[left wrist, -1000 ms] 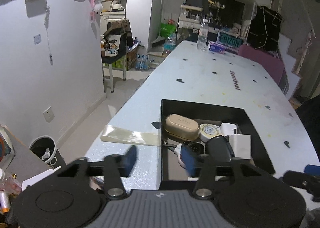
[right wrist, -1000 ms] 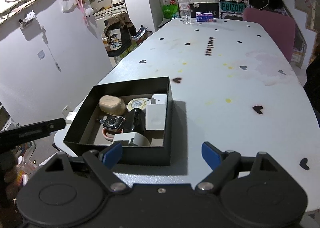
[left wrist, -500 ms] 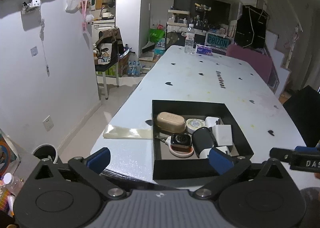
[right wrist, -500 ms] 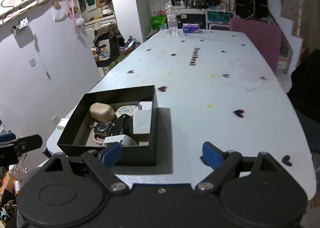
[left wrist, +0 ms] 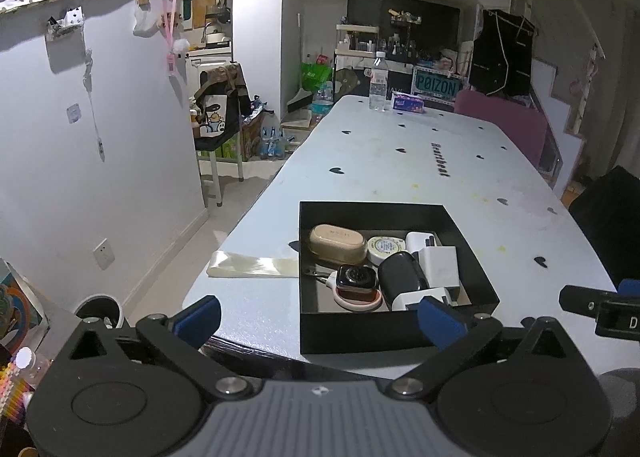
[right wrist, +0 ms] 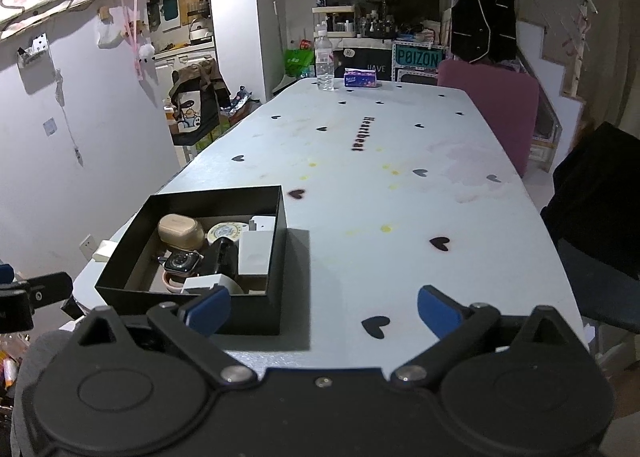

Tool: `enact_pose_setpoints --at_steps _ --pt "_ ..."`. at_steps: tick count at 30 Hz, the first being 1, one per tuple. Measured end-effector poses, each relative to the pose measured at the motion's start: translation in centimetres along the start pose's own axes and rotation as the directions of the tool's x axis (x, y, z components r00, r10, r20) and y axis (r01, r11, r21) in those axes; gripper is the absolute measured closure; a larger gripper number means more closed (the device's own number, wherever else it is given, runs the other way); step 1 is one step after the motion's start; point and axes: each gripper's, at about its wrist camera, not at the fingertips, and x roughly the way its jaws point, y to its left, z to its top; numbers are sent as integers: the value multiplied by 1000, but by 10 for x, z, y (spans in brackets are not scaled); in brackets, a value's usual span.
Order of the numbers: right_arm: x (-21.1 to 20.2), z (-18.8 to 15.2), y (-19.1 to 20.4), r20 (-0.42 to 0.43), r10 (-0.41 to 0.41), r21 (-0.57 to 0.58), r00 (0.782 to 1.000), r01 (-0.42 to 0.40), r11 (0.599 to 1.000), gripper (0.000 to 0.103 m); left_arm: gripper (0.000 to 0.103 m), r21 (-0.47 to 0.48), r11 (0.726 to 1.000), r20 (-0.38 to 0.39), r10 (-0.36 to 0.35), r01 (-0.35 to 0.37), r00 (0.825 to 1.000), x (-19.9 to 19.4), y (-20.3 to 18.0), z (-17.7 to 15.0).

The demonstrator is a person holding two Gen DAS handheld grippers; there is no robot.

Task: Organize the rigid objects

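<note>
A black open box (left wrist: pixel 478 277) sits at the near end of the white table; it also shows in the right wrist view (right wrist: pixel 280 241). Inside lie a tan case (left wrist: pixel 338 244), a round tin (left wrist: pixel 386 247), a smartwatch (left wrist: pixel 356 277), a black case (left wrist: pixel 402 277) and white chargers (left wrist: pixel 438 265). My left gripper (left wrist: pixel 318 317) is open and empty, held back off the table's near edge in front of the box. My right gripper (right wrist: pixel 320 307) is open and empty, over the near table edge to the right of the box.
A clear plastic sleeve (left wrist: pixel 252 268) lies left of the box. A water bottle (right wrist: pixel 324 63) and a tissue pack (right wrist: pixel 360 79) stand at the table's far end. A pink chair (right wrist: pixel 492 109) and a dark chair (right wrist: pixel 596 193) stand at the right. A bin (left wrist: pixel 98 309) is on the floor at the left.
My left gripper has opened wide and pulled back from over the box to beyond the table's edge. My right gripper has also drawn back and stayed open.
</note>
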Motion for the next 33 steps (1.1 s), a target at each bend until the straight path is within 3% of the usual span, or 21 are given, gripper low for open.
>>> enact_pose_setpoints --at_steps 33 --pt "3 -2 0 -9 -17 -2 1000 17 1000 2 0 15 999 7 33 -33 999 1 -7 -1"
